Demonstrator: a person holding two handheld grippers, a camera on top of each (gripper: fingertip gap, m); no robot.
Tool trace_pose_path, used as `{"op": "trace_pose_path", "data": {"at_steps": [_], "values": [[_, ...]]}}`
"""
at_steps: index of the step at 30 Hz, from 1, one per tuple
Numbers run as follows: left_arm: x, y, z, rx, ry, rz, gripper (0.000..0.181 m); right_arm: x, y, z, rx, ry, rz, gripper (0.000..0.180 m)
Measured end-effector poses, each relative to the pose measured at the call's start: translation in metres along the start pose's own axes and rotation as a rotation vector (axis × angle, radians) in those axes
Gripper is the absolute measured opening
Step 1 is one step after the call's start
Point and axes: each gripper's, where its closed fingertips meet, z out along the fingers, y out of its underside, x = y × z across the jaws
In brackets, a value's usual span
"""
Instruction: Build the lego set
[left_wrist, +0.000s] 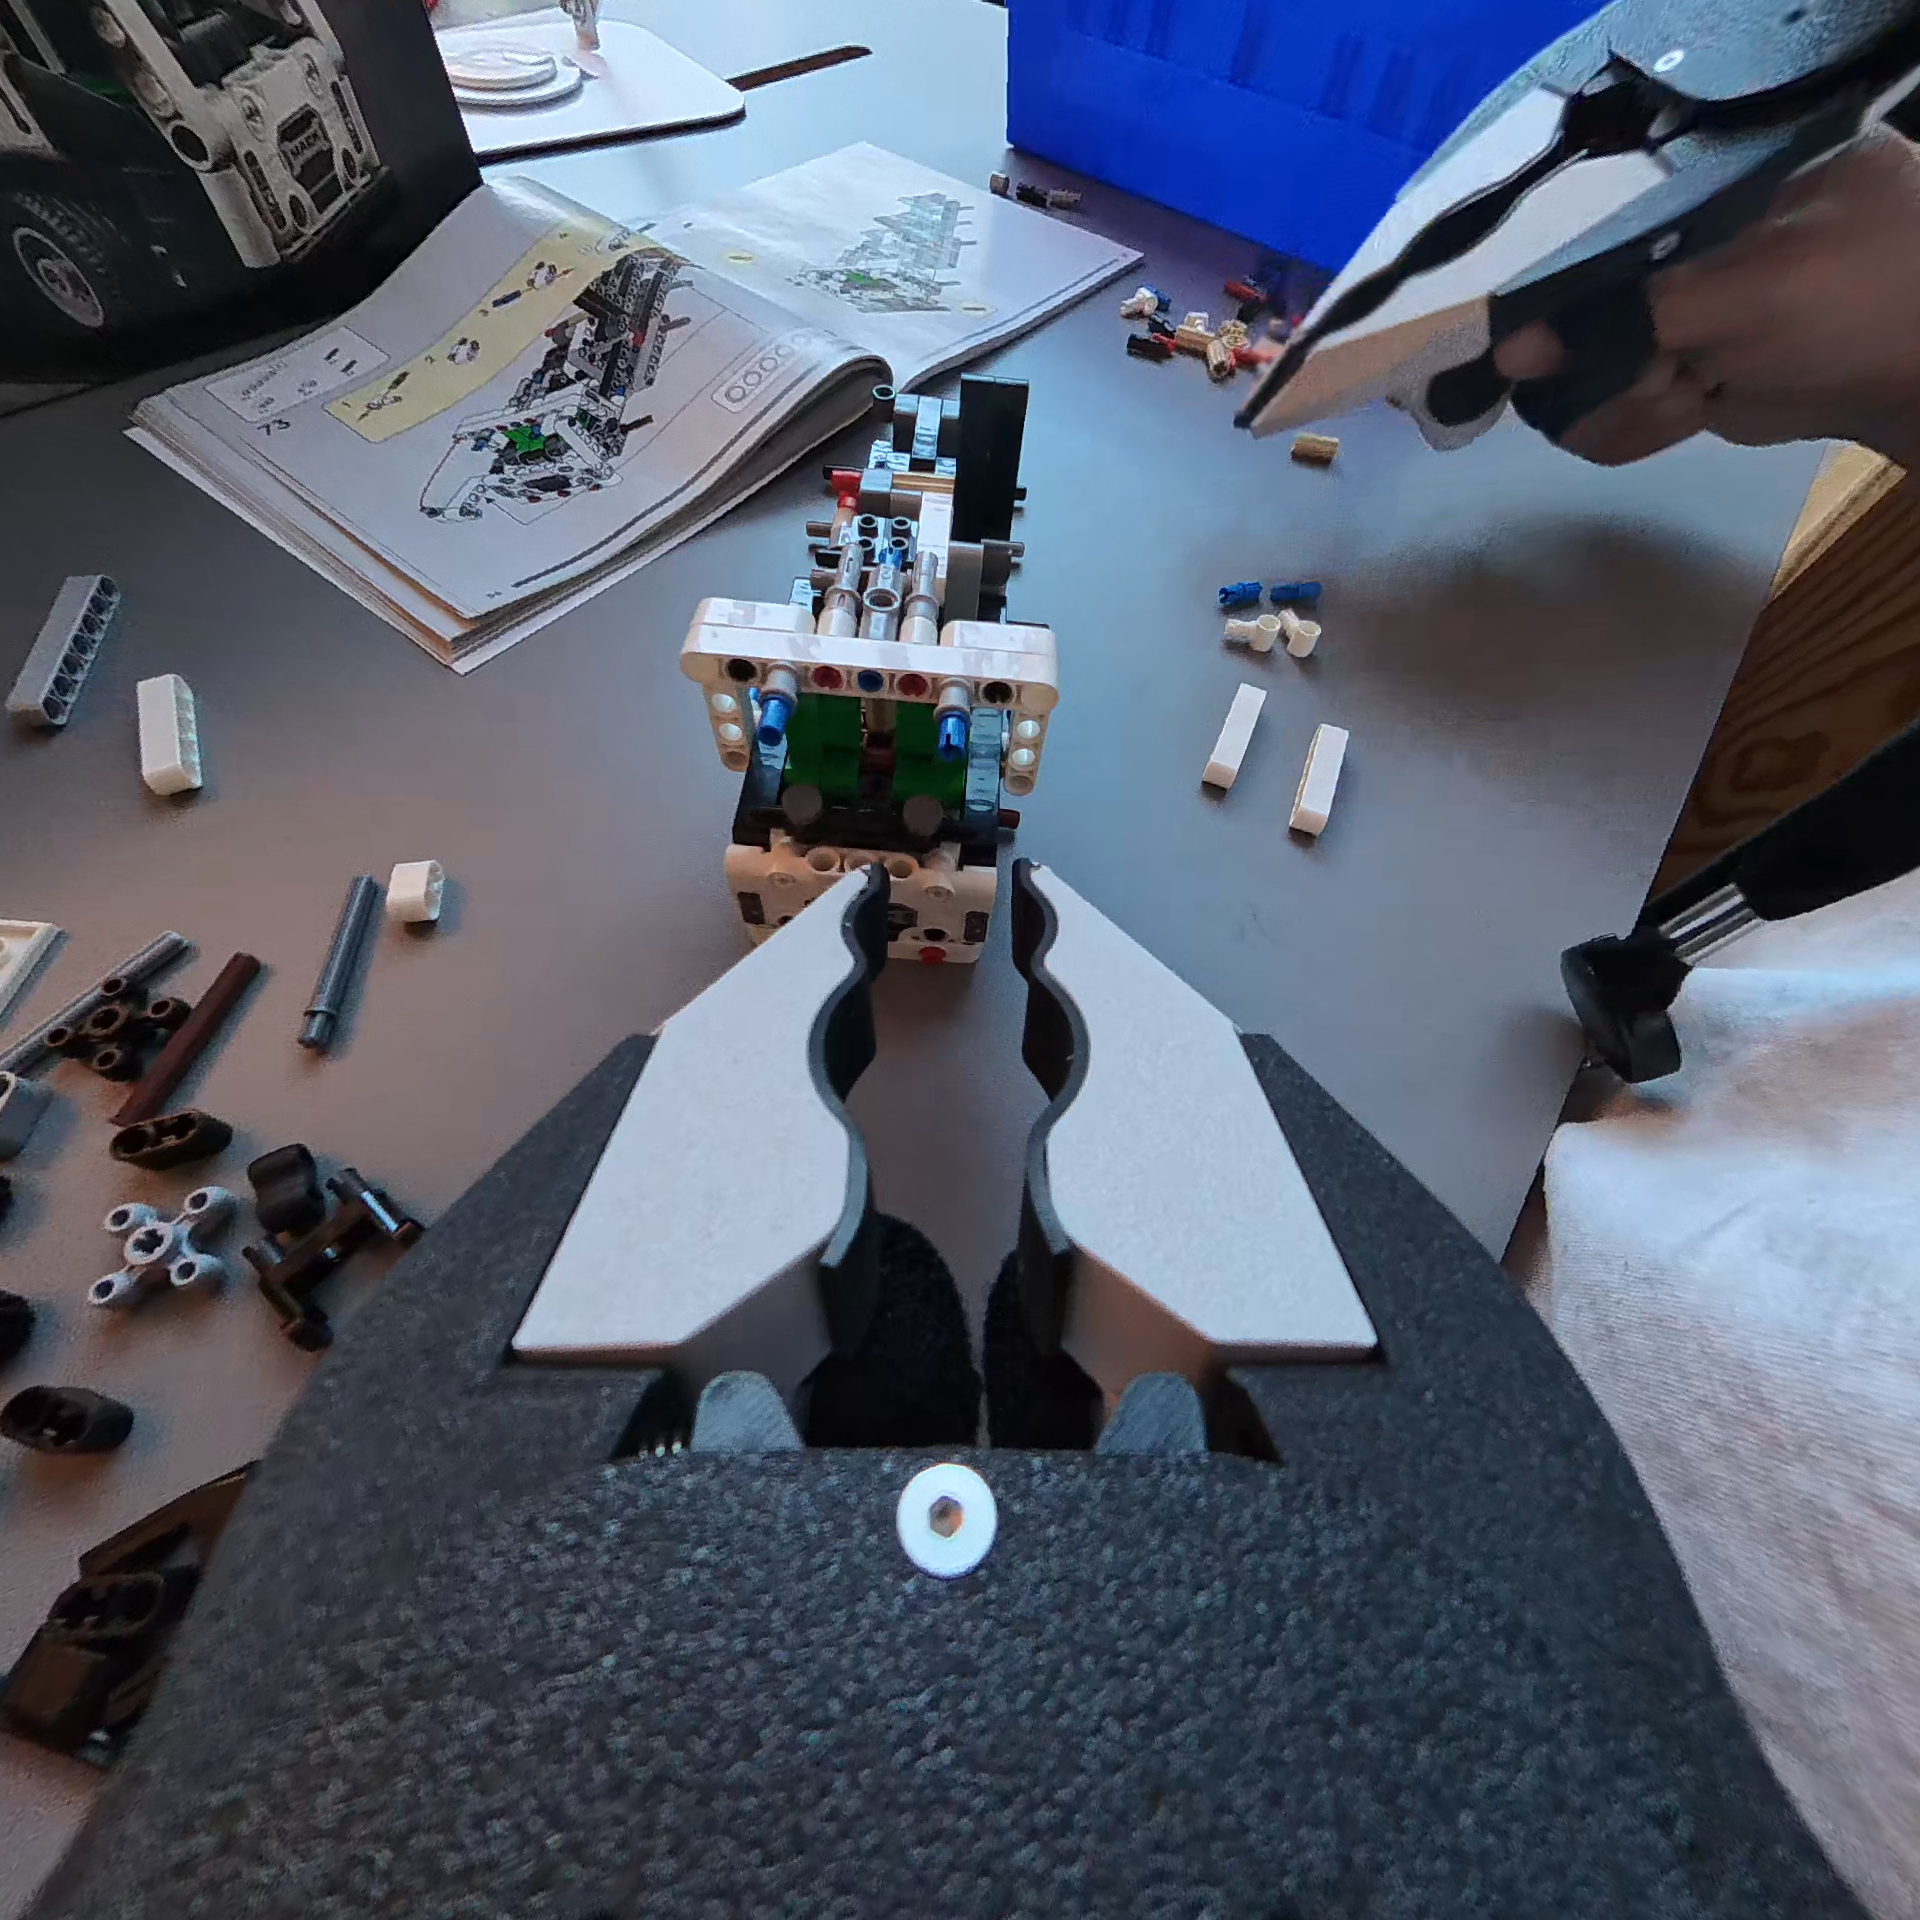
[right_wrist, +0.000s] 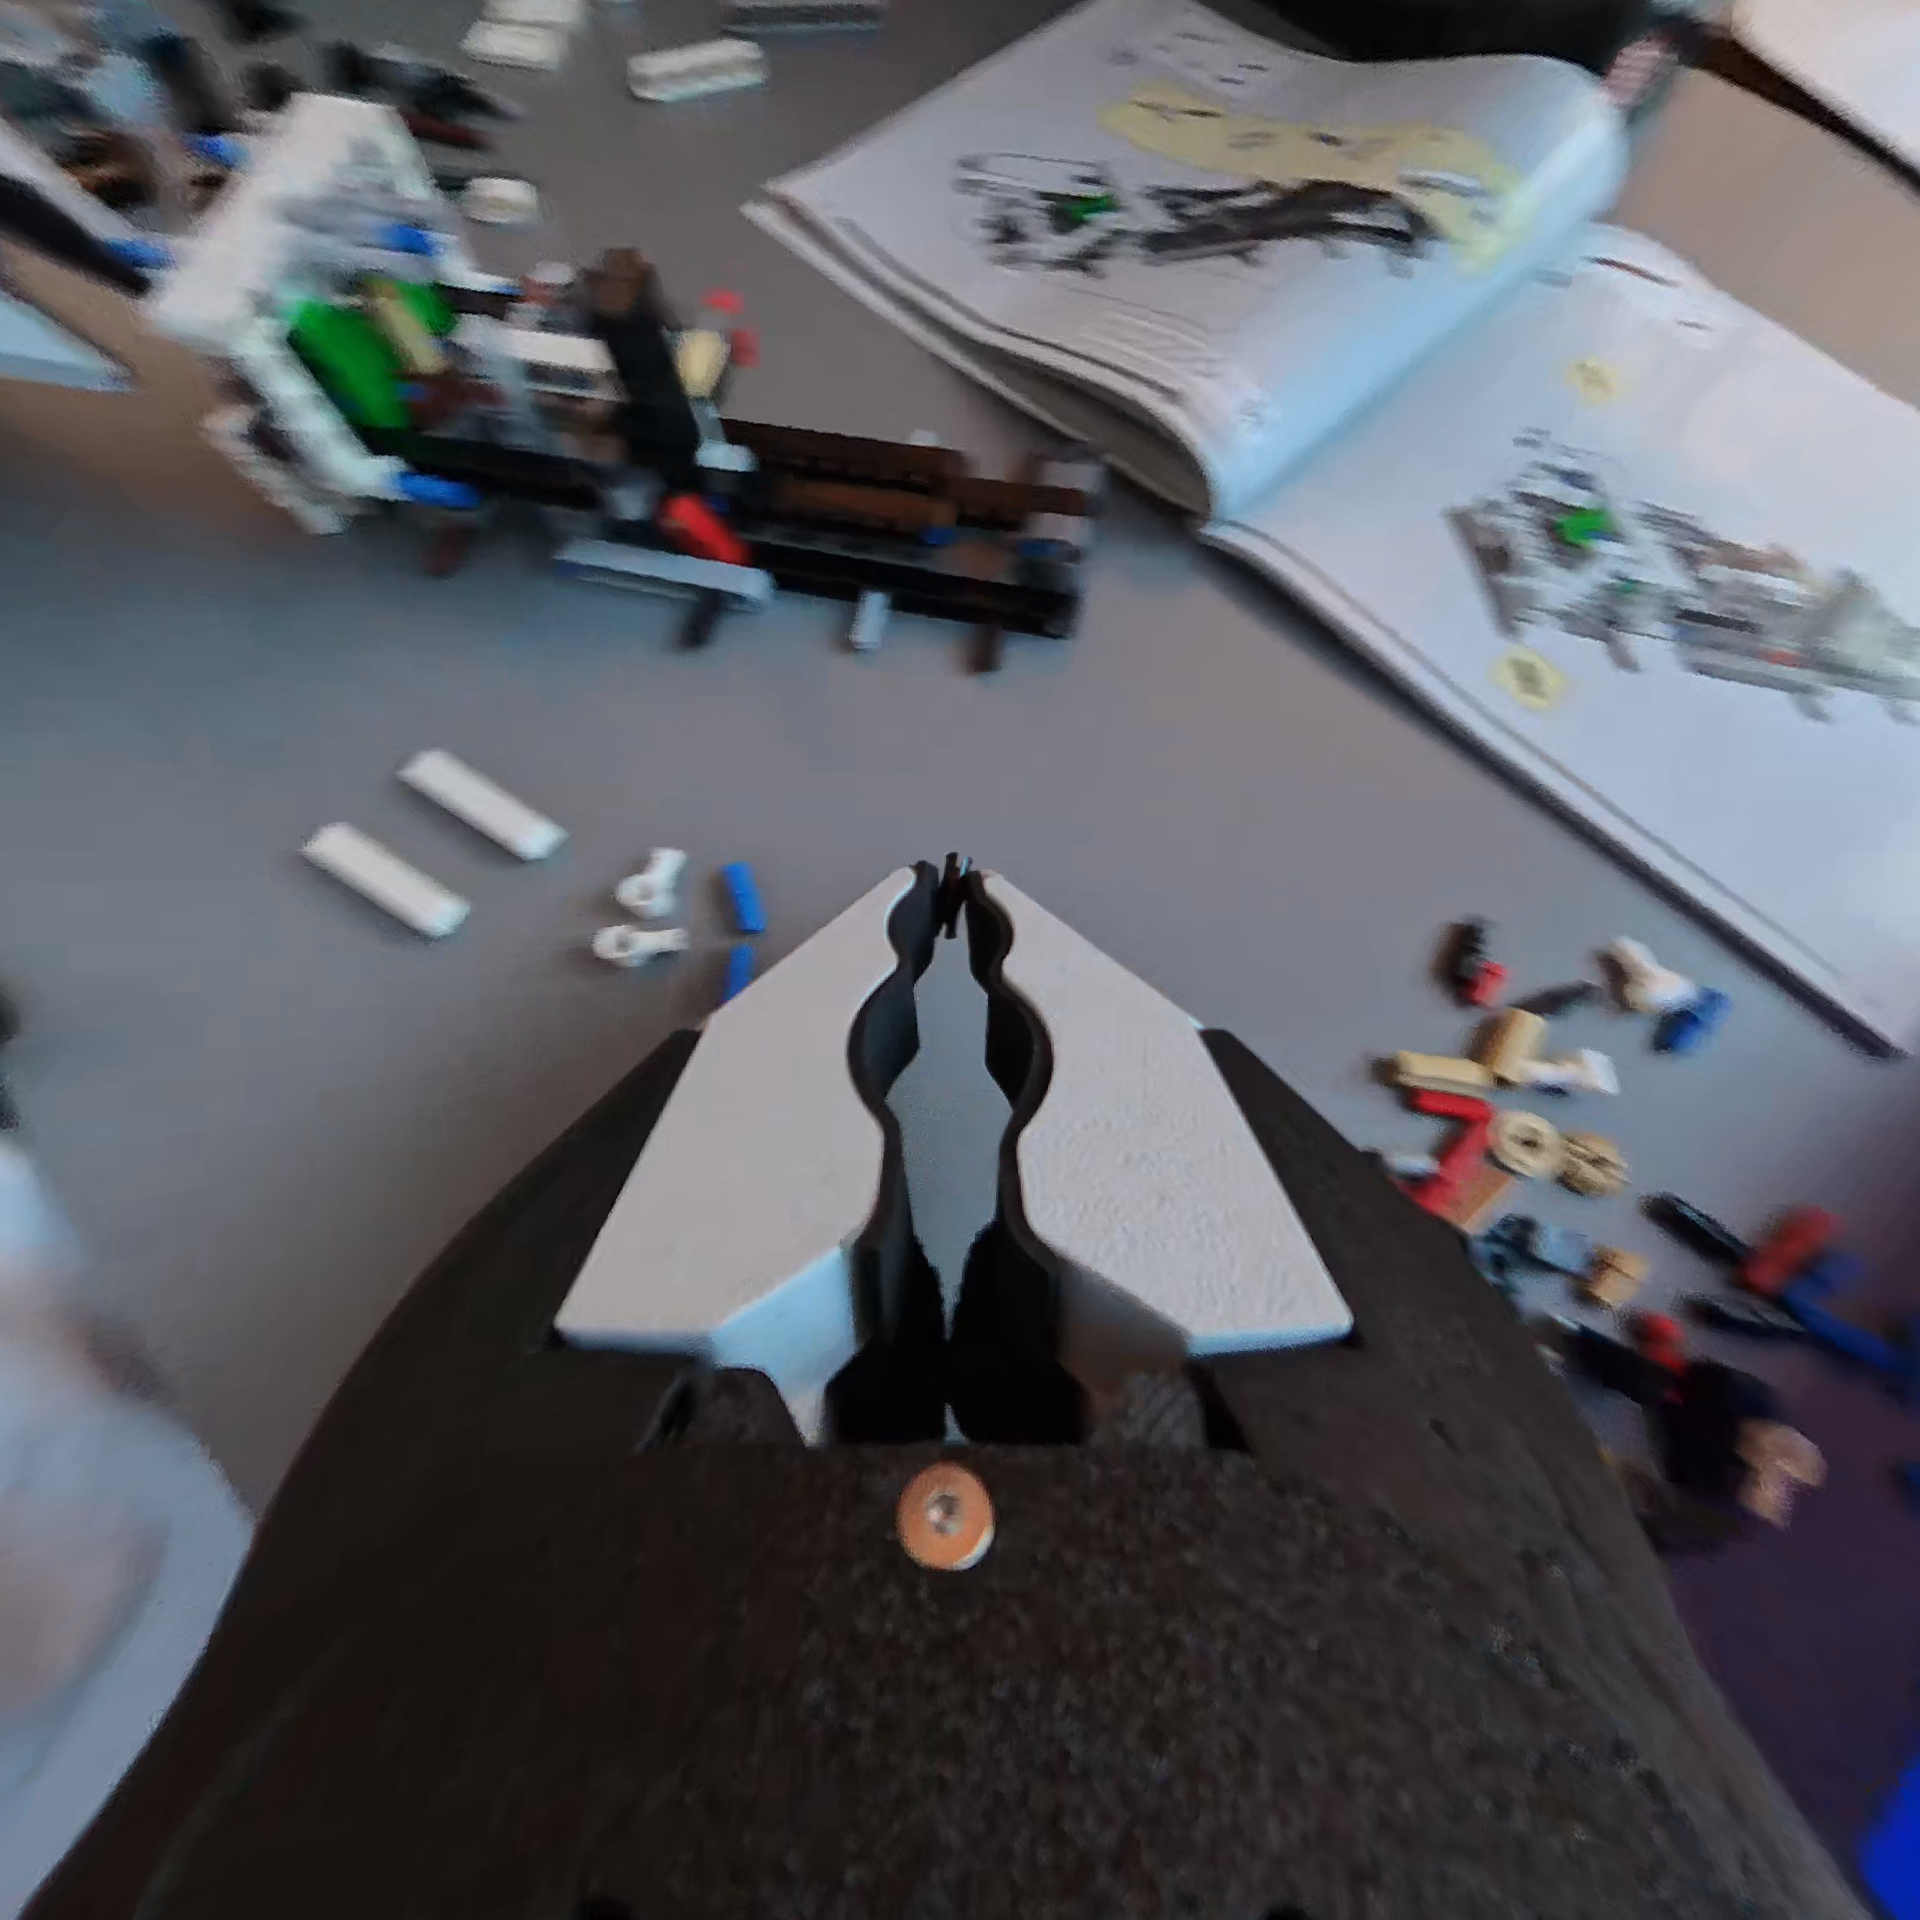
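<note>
Black and thin, a small part (right_wrist: 951, 896) is sitting pinched at the tips of my right gripper (right_wrist: 949, 883); blur is hiding what kind it is. I am hovering it over the counter (right_wrist: 1195, 748) near two blue pins (right_wrist: 741, 896) and two white beams (right_wrist: 480, 805), probably carrying it toward the model. My left gripper (left_wrist: 948, 883) is spread with nothing in it, just touching or nearly touching the truck model's (left_wrist: 871, 717) near end mid-counter, likely bracing it. The instruction booklet (left_wrist: 582, 364) is lying open beyond, toward the far edge.
</note>
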Motion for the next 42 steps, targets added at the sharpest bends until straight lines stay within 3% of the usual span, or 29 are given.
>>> {"op": "trace_pose_path", "data": {"at_steps": [2, 14, 27, 30, 33, 36, 42], "values": [[0.000, 0.001, 0.001, -0.006, 0.003, 0.000, 0.020, -0.020, 0.001, 0.003, -0.005, -0.085, -0.015, 0.004], [0.002, 0.000, 0.000, 0.002, 0.002, 0.014, 0.020, -0.060, 0.009, 0.019, -0.086, -0.181, -0.110, 0.004], [0.002, -0.001, -0.001, 0.010, -0.004, 0.025, 0.020, -0.053, 0.004, 0.015, -0.074, -0.140, -0.129, 0.010], [0.002, -0.001, -0.001, 0.012, -0.005, 0.026, 0.020, -0.017, -0.007, 0.002, -0.006, 0.002, -0.099, 0.010], [0.002, -0.002, -0.001, 0.014, -0.005, 0.025, 0.020, 0.068, 0.000, -0.016, -0.018, 0.363, 0.062, 0.015], [0.002, -0.002, -0.001, 0.014, -0.004, 0.025, 0.020, 0.097, 0.009, -0.014, -0.036, 0.411, 0.171, 0.020], [0.002, -0.002, -0.001, 0.014, -0.006, 0.024, 0.020, 0.118, 0.017, 0.006, -0.113, 0.451, 0.139, 0.015]]}}
